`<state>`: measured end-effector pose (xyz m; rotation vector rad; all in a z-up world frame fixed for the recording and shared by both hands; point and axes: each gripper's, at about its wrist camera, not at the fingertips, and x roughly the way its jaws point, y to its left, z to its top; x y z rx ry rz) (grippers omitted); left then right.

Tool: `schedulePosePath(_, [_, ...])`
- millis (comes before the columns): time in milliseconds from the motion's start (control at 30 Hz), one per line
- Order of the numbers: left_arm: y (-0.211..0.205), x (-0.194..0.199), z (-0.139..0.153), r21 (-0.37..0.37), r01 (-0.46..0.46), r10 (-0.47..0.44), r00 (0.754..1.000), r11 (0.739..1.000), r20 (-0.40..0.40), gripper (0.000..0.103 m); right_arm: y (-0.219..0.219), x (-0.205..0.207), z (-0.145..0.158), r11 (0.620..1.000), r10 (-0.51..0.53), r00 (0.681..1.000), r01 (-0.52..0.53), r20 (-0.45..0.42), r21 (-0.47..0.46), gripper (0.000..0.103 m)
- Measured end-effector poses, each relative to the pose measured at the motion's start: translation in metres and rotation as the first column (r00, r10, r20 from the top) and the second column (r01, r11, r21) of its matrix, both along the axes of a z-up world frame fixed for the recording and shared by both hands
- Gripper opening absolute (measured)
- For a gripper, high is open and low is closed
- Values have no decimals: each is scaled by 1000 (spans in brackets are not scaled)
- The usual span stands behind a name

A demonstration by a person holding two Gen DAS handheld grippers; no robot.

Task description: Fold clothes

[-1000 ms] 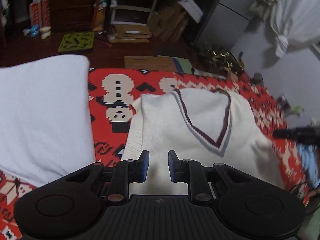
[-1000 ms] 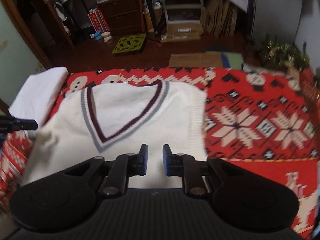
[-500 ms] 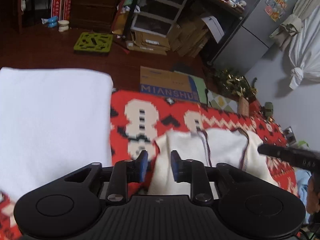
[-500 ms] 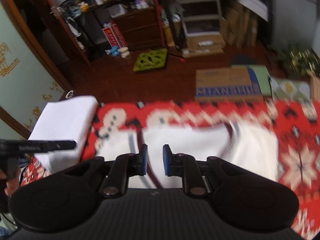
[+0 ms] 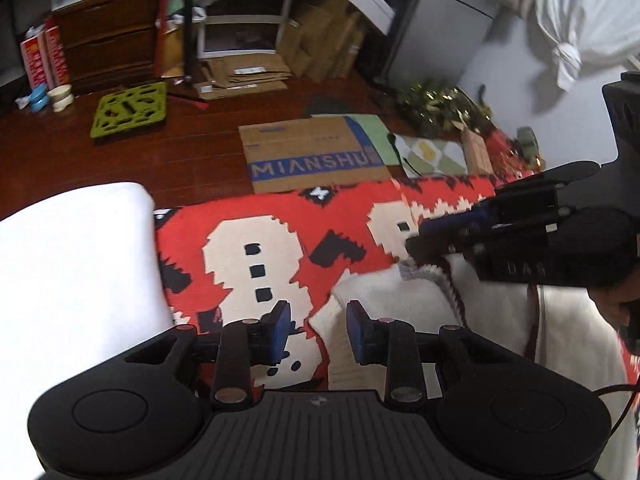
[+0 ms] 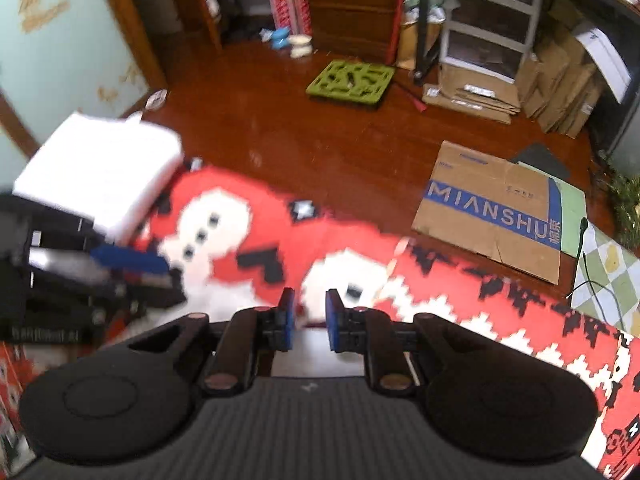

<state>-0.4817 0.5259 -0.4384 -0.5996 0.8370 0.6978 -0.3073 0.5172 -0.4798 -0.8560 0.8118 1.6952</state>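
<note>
Cream V-neck sweater vest (image 5: 400, 312) lies on the red patterned blanket (image 5: 248, 224), directly ahead of both tongs. Left gripper (image 5: 318, 330) stands open over its shoulder edge; right gripper (image 6: 307, 314) likewise open, holding nothing, positioned for pinching the collar end.

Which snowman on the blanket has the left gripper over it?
The larger snowman, beside the white pillow; the left gripper hangs over its lower part.

vest (image 5: 400, 304): 1 | hand-held grippers: 2 (left (image 5: 316, 330), right (image 6: 307, 318)) | pillow (image 5: 72, 264): 1
</note>
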Motion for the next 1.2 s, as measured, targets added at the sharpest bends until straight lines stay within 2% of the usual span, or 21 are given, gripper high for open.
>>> schedulePosePath(200, [6, -2, -5, -12, 25, -25, 1000, 1000, 12, 31, -18, -12, -12, 994, 106, 990, -106, 92, -8, 18])
schedulePosePath(333, [11, -6, -6, -30, 34, -33, 999, 999, 30, 30, -13, -10, -5, 994, 110, 991, -112, 82, 19, 18])
schedulePosePath(567, [19, -4, -12, -37, 79, -78, 997, 996, 26, 27, -5, -12, -15, 988, 151, 984, -154, 95, 26, 21])
schedulePosePath(700, [13, 7, -11, -27, 195, -195, 981, 980, 3, 27, -9, -13, -14, 981, 189, 976, -192, 111, 18, 23])
schedulePosePath(733, [12, 11, -12, -25, 222, -222, 975, 975, -9, 21, -10, -14, -14, 978, 206, 971, -209, 118, 15, 23])
schedulePosePath(767, [10, 14, -13, -24, 248, -248, 969, 969, -20, 9, -9, -15, -13, 974, 222, 967, -225, 126, 11, 22])
schedulePosePath(833, [8, 18, -12, -9, 274, -274, 961, 962, -42, 7, -7, -16, -13, 969, 247, 961, -249, 128, -1, 16])
schedulePosePath(867, [7, 20, -11, -2, 288, -288, 956, 958, -56, 5, -6, -18, -12, 965, 260, 956, -262, 136, -4, 5])
schedulePosePath(900, [6, 22, -10, 4, 295, -294, 953, 955, -73, 5, -5, -20, -12, 961, 274, 951, -276, 146, -7, 3])
schedulePosePath(1033, [4, 22, 7, 113, 300, -283, 949, 947, -140, 5, -2, -24, -4, 957, 264, 943, -282, 203, 66, 1])
schedulePosePath(1133, [17, 17, 15, 139, 268, -250, 959, 953, -132, 4, 14, -21, 2, 968, 205, 963, -226, 176, 106, 1])
schedulePosePath(1200, [25, 16, 10, 125, 266, -249, 958, 956, -139, 4, 26, -20, -2, 973, 184, 970, -203, 160, 108, 1])
